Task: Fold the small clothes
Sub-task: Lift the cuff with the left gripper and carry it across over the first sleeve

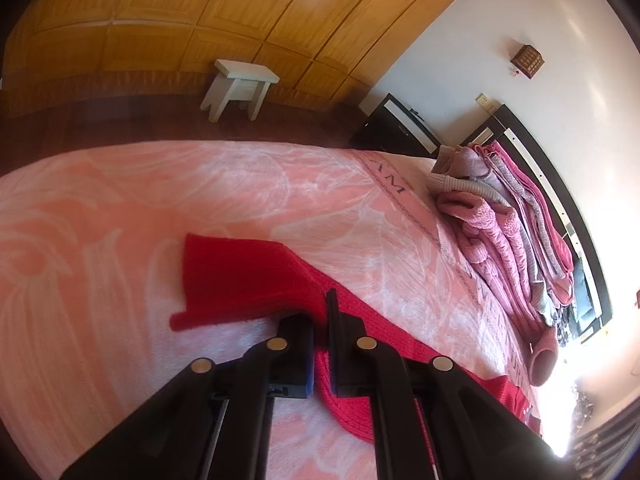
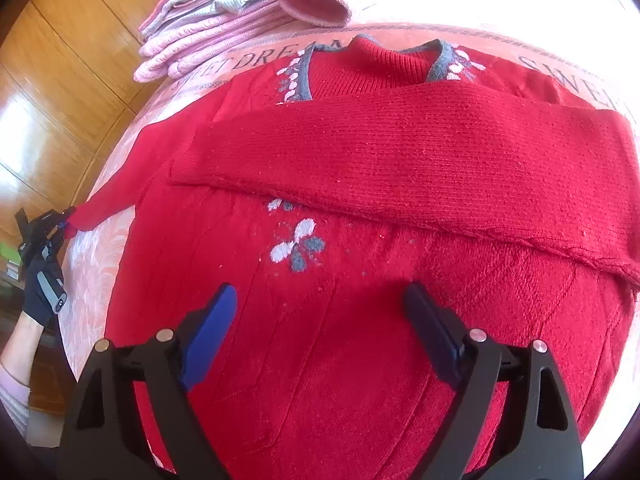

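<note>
While the red sweater (image 2: pixel 360 280) lies spread flat on the bed (image 1: pixel 100 208), one sleeve is already folded across its chest. Left gripper (image 1: pixel 320 344) has its jaws nearly closed, pinching the cuff of the other sleeve (image 1: pixel 240 276) out toward the bed's side edge. Right gripper (image 2: pixel 320 336) hangs over the sweater's lower body with jaws spread wide, holding nothing. A stack of pink and grey knits (image 2: pixel 208 28) sits along the bed's far edge, past the collar.
</note>
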{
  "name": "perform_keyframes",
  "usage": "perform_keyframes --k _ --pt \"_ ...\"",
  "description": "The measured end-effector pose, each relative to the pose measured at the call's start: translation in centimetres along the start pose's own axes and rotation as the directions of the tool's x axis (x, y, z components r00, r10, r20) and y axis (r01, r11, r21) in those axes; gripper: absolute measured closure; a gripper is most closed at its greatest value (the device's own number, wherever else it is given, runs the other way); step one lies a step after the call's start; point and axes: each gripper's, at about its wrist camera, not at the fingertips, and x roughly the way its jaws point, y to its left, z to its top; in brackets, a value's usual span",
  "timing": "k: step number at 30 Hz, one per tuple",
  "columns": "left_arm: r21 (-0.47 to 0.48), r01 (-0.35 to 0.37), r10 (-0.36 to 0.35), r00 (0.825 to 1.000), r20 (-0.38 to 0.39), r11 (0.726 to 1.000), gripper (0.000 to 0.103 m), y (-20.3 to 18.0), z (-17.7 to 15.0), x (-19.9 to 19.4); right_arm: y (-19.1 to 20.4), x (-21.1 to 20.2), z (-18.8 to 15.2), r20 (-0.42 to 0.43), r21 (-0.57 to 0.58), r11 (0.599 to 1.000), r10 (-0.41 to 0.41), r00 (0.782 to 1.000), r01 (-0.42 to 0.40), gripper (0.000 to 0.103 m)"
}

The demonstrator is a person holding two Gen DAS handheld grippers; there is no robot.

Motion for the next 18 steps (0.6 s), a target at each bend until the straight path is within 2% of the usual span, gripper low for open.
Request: perform_keyframes --k 6,9,13,18 --pt "0.098 0.039 -0.041 0.999 0.014 0.994 0.098 -4.3 -1.1 -0.6 -1.0 -1.3 -0.5 -0.001 0.014 1.000 0.026 1.000 -0.026 0.027" --pt "0.168 0.078 -0.081 0.997 0.012 0.983 0.098 -7.6 -2.2 -1.0 -1.5 -2.2 -0.8 0.004 0.016 1.000 0.023 1.000 -0.023 0.027" --pt "0.272 0.153 -0.156 0.988 -0.011 0.950 0.098 -12.9 -4.6 -1.7 -2.2 -3.6 -1.5 0.019 -0.004 1.000 -0.003 1.000 0.003 0.027" --pt "0.379 0.254 -0.247 0.967 -0.070 0.890 0.098 -19.8 -8.6 -2.0 -3.9 -4.8 -2.4 0.027 -0.007 1.000 -0.024 0.999 0.024 0.027"
